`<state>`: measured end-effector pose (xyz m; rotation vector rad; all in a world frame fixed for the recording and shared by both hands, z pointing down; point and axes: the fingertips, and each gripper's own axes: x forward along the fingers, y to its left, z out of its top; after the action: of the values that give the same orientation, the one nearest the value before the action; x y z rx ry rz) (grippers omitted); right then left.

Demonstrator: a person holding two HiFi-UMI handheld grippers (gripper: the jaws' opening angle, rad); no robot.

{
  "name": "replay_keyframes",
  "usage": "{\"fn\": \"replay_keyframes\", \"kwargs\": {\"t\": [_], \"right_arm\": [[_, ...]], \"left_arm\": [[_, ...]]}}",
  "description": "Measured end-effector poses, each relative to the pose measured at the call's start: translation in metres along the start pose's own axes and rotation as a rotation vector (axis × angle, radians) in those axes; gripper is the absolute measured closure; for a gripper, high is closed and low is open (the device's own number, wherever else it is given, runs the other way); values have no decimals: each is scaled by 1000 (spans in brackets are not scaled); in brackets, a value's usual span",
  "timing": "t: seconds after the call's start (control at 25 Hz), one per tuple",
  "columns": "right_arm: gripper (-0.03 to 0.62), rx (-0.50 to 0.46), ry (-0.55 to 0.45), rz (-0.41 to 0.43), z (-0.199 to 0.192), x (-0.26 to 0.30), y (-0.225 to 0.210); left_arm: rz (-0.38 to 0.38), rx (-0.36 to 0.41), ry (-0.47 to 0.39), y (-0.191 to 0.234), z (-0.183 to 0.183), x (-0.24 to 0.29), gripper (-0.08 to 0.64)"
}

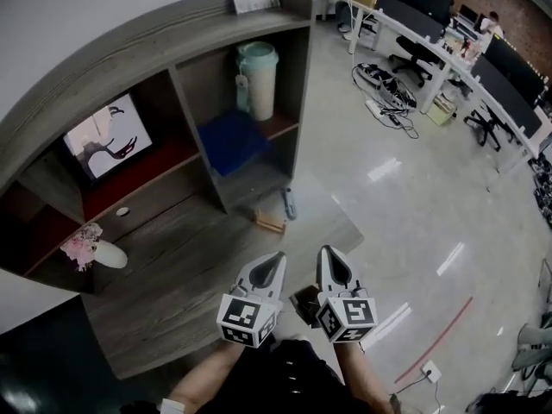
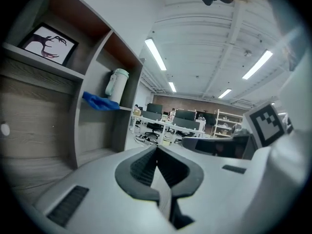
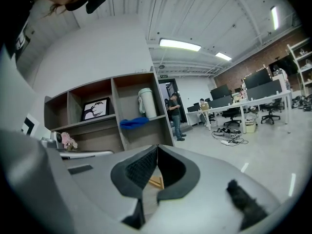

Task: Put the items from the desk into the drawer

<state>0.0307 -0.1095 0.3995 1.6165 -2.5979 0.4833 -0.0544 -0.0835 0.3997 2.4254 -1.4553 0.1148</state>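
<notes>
I judge the task barely begun: my left gripper and right gripper hover with jaws pressed together on nothing, while the small light wooden piece and slim grey object lie on the grey wood-grain desk, with no drawer visibly open.

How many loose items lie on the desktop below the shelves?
3: flower vase at left; wooden piece and grey object together at right. The left gripper and right gripper may hide more.
</notes>
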Motion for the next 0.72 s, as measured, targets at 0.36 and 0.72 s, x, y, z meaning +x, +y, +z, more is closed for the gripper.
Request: {"fn": "replay_keyframes", "kwargs": {"t": [0.36,0.72], "right_arm": [[580,14,54,42,-16,47,11],[578,30,113,1,-33,83,7]], "left_arm": [[98,4,10,54,-7,-2,551],[96,8,25,74,-17,14,551]]}}
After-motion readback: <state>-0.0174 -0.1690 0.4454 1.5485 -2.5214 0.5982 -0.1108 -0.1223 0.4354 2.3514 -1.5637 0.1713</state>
